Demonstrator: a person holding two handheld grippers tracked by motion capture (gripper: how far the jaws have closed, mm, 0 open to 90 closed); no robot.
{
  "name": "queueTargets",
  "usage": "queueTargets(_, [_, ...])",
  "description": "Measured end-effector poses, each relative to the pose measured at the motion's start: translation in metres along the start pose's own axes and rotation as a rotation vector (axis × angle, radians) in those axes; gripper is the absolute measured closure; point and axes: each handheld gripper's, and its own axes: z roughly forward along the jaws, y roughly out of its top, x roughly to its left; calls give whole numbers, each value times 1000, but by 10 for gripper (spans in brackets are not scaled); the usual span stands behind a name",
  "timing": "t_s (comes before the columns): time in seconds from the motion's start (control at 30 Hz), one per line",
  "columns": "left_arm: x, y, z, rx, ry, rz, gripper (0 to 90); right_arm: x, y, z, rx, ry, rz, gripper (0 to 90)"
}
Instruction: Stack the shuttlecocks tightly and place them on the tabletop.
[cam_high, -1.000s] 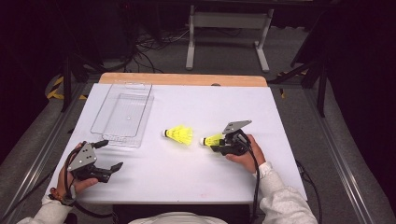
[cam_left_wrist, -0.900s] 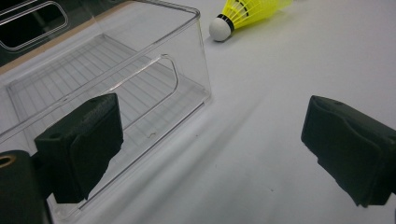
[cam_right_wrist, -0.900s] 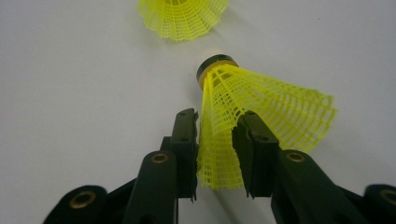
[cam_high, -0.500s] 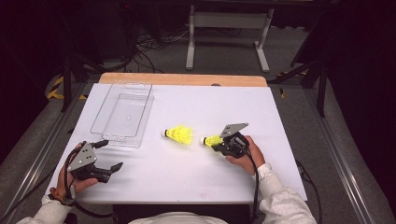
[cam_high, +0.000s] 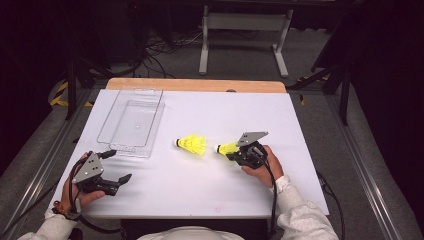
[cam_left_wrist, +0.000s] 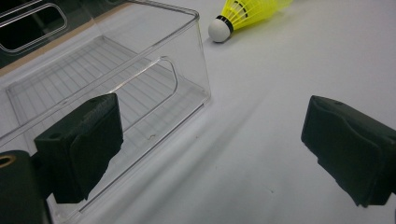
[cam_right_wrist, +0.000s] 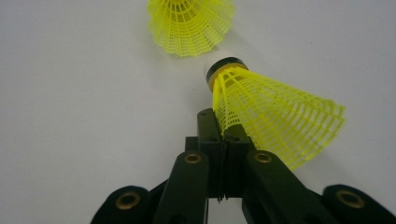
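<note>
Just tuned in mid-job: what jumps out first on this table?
Two bright yellow shuttlecocks on the white table: one lying free near the centre, the other just to its right, pinched by its mesh skirt in the right gripper. At the far left stands an empty clear plastic bin, with the left gripper held open just in front of it.

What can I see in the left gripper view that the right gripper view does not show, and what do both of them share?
Left gripper view: the clear plastic bin close beside its own claw, whose jaws stand wide open over bare table, holding nothing.

Right gripper view: the right claw shut on the skirt of a yellow shuttlecock, its cork end pointing away from the camera.

Both: the white table and the free shuttlecock lying on it; the left gripper view sees its cork, the right gripper view looks at its open skirt.
</note>
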Motion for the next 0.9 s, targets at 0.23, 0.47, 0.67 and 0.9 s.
queueTargets(0.23, [0, 0, 0, 0, 0, -1, 63, 2, 1, -1, -19, -1, -2, 900])
queueTargets(0.47, [0, 0, 0, 0, 1, 1, 63, 3, 3, -3, -44, -5, -6, 900])
queueTargets(0.67, [0, 0, 0, 2, 2, 2, 63, 5, 5, -2, -64, -1, -3, 900])
queueTargets(0.9, [0, 0, 0, 4, 3, 2, 63, 8, 9, 3, -73, 5, -18, 900])
